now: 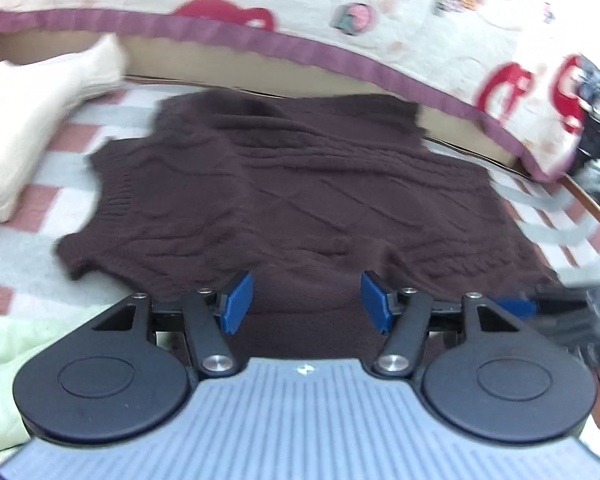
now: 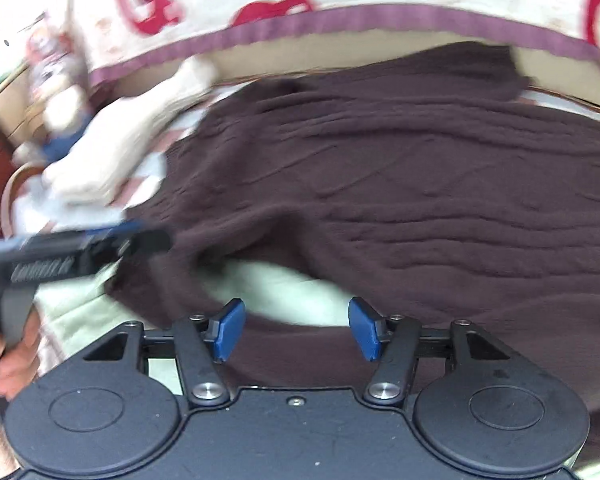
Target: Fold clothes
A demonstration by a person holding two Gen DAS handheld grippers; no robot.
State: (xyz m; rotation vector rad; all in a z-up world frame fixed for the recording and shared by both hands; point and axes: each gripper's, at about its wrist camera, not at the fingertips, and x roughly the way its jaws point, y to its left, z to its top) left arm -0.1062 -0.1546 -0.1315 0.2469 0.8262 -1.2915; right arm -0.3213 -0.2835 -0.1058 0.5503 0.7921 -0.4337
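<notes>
Dark brown cable-knit sweater [image 1: 300, 184] lies spread on the checked bed [image 1: 40, 200]; left gripper [image 1: 306, 300] and right gripper [image 2: 296, 328] both released above it; no legible writing.

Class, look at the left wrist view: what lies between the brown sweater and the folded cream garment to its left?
Only bare checked bedcover separates the brown sweater from the cream garment, seen in the left wrist view.
</notes>
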